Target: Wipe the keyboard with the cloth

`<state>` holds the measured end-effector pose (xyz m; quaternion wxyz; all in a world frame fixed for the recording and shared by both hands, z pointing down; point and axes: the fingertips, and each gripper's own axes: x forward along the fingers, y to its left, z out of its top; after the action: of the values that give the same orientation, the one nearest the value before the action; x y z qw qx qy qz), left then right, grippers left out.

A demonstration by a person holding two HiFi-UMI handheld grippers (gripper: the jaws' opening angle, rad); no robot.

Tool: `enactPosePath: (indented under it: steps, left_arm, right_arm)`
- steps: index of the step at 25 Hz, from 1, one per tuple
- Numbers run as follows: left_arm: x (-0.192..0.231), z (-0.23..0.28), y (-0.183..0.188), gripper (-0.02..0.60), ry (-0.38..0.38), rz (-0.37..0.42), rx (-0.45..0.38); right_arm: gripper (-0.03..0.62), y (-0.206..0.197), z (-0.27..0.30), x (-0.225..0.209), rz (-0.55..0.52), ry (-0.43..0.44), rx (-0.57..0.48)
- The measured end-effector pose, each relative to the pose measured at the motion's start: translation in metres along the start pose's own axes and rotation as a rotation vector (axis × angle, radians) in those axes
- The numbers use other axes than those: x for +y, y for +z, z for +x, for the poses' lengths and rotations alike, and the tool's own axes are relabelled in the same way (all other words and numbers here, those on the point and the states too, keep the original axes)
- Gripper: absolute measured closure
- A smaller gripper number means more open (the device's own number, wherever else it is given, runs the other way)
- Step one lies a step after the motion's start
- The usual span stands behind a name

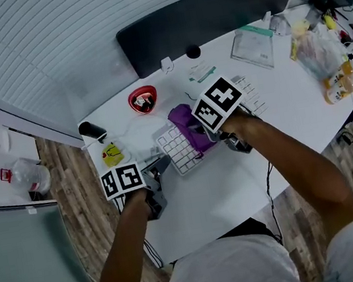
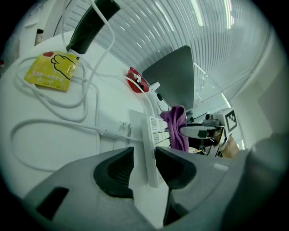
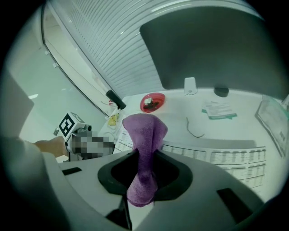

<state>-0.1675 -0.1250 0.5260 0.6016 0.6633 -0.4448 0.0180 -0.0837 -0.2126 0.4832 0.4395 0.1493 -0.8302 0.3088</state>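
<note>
1 white keyboard (image 1: 177, 150), centre of table (image 1: 221, 186). 1 purple cloth (image 1: 185, 123) draped across its middle, pinched between right gripper (image 3: 143, 173) jaws. Left gripper (image 2: 144, 163) jaws clamp keyboard's left end.

Office workstation: a curved white desk (image 1: 293, 117) carries a white computer keyboard (image 1: 179, 148) and loose white cables (image 2: 58, 101), backed by a dark grey padded divider panel (image 1: 203, 19). White ribbed wall panelling (image 1: 39, 39) rises behind it, above grey wood-plank flooring (image 1: 74, 208).
</note>
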Motion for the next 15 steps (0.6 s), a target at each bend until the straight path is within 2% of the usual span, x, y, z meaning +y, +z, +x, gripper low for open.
enactPosePath:
  steps: [7, 15]
  left_arm:
    - [0.001, 0.000, 0.000, 0.419, 0.001, -0.008, 0.003]
    - [0.000, 0.000, 0.000, 0.416, 0.011, -0.008, 0.002]
  right_arm:
    - [0.510, -0.017, -0.045, -0.079, 0.106, -0.060, 0.003]
    - [0.510, -0.045, -0.105, -0.167, 0.202, -0.199, -0.014]
